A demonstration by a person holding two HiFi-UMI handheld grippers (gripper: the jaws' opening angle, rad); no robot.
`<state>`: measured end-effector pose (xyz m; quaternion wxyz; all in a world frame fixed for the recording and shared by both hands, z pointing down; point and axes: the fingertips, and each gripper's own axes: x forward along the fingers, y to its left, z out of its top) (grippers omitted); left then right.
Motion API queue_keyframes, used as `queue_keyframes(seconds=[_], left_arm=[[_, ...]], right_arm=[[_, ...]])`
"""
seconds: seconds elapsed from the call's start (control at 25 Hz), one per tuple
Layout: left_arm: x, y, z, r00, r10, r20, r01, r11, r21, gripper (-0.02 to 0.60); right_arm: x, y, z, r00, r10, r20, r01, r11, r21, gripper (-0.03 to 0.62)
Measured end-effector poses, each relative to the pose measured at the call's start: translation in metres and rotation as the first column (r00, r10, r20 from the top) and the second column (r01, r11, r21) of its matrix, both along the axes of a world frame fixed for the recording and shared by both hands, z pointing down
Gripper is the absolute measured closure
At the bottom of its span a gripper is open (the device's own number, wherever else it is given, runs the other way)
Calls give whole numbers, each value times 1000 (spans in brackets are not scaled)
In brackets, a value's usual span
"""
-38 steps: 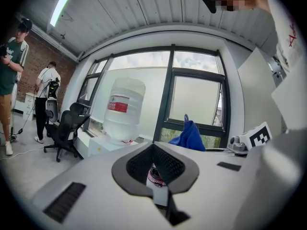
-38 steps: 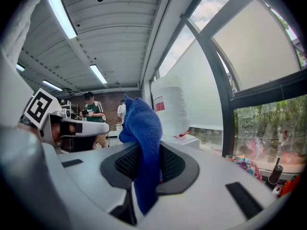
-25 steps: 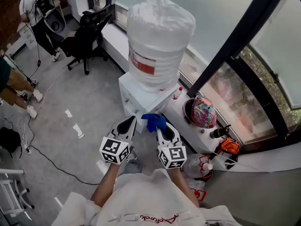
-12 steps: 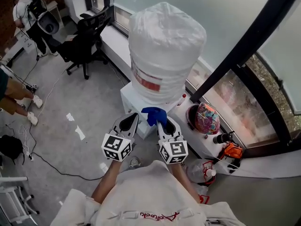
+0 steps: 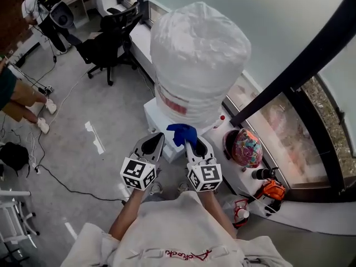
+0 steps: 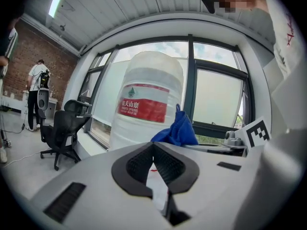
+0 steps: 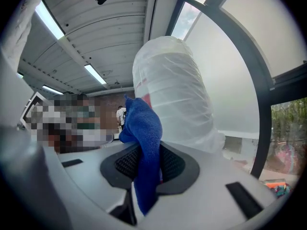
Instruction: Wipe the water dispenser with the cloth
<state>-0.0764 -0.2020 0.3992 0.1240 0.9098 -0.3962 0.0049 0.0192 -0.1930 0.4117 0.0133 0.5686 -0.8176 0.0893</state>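
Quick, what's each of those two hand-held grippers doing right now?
Left hand-held gripper: closed, empty.
Right hand-held gripper: closed on the blue cloth.

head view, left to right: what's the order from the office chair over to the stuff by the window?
black office chair → left gripper → blue cloth → multicoloured round object → orange object. The water bottle spans the middle, so it is left out.
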Motion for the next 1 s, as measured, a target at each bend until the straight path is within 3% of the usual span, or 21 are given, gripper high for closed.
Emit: queue_keyframes(seconds=[0.44,1.0], left_arm=[[-3,-2,31,999,-49,8,49,995,-83,572],[-29,15,93,991,-126,48,134,966,-220,572]], right_arm=[[0,3,41,999,-53,10,54,993,-102,503],[-27,21,124,988,-145,49,153,951,-271,503]])
